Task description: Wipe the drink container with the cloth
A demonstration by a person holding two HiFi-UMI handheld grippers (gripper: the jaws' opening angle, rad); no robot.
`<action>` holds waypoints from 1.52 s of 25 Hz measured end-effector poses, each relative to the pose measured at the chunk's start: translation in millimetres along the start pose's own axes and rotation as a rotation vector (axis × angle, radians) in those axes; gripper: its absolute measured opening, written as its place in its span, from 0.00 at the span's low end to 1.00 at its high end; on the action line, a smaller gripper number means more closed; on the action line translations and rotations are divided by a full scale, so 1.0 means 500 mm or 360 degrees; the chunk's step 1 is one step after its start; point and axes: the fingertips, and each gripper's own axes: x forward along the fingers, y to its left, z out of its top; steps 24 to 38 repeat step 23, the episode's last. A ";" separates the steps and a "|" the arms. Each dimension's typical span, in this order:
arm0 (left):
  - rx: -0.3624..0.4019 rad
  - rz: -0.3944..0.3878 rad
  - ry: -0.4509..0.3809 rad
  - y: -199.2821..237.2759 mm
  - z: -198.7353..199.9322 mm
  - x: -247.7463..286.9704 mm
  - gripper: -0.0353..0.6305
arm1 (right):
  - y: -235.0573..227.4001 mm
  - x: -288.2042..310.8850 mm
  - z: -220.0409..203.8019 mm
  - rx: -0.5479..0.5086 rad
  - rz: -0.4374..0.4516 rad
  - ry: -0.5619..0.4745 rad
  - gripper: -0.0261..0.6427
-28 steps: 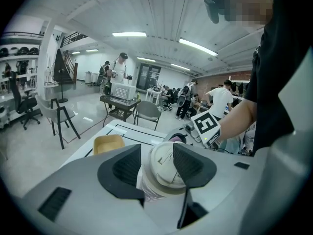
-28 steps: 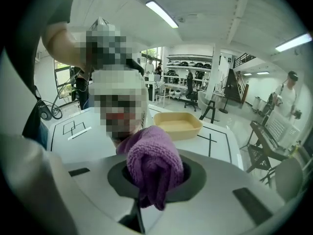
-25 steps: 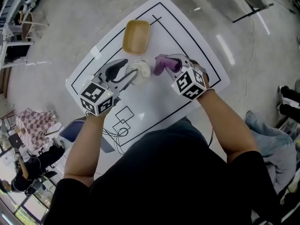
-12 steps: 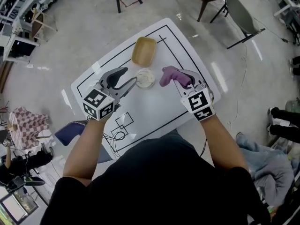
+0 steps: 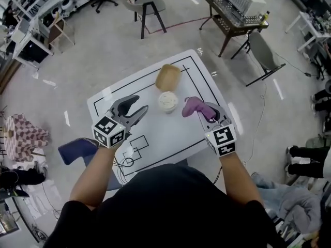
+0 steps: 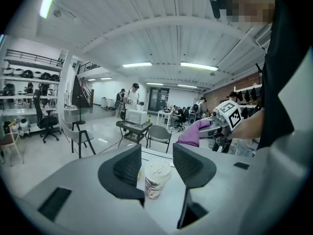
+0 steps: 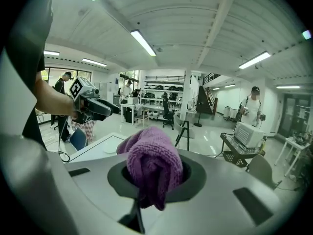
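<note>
A white paper drink cup (image 5: 168, 102) with a lid stands upright on the white table (image 5: 155, 133). In the left gripper view the cup (image 6: 155, 179) appears just beyond the two dark jaws. My left gripper (image 5: 140, 105) is open and a short way left of the cup, with nothing between its pads (image 6: 130, 163). My right gripper (image 5: 195, 108) is shut on a bunched purple knitted cloth (image 5: 189, 106), held in the air to the right of the cup and apart from it. The cloth (image 7: 152, 163) hides the right jaws' tips.
A tan bowl (image 5: 167, 77) sits just behind the cup at the table's far edge. Black lines and squares are printed on the table, and a cable (image 5: 128, 152) lies near its front left. Chairs (image 5: 261, 51), a metal cart (image 5: 235, 5) and a blue seat (image 5: 72, 150) stand around.
My left gripper has drawn back from the cup, which now stands alone. My right gripper has carried the cloth away to the right. The head view has risen and takes in more floor.
</note>
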 end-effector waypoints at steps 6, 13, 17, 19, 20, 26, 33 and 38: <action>-0.0014 0.0061 -0.0015 -0.004 -0.005 -0.075 0.38 | 0.030 -0.040 0.024 0.0024 -0.0017 -0.0018 0.16; -0.0029 0.0129 -0.0026 -0.002 -0.033 -0.146 0.38 | 0.057 -0.048 0.056 0.0016 -0.0027 -0.0069 0.16; -0.0031 0.0156 -0.0032 -0.003 -0.038 -0.182 0.38 | 0.079 -0.056 0.079 -0.0005 -0.0024 -0.0092 0.16; -0.0030 0.0165 -0.0036 -0.010 -0.038 -0.201 0.38 | 0.092 -0.066 0.087 -0.0018 -0.0023 -0.0093 0.16; -0.0029 0.0167 -0.0037 -0.016 -0.037 -0.212 0.38 | 0.101 -0.075 0.091 -0.0023 -0.0025 -0.0094 0.16; -0.0025 0.0170 -0.0035 -0.038 -0.033 -0.249 0.38 | 0.132 -0.108 0.104 -0.0036 -0.0030 -0.0097 0.16; -0.0025 0.0170 -0.0035 -0.038 -0.033 -0.249 0.38 | 0.132 -0.108 0.104 -0.0036 -0.0030 -0.0097 0.16; -0.0025 0.0170 -0.0035 -0.038 -0.033 -0.249 0.38 | 0.132 -0.108 0.104 -0.0036 -0.0030 -0.0097 0.16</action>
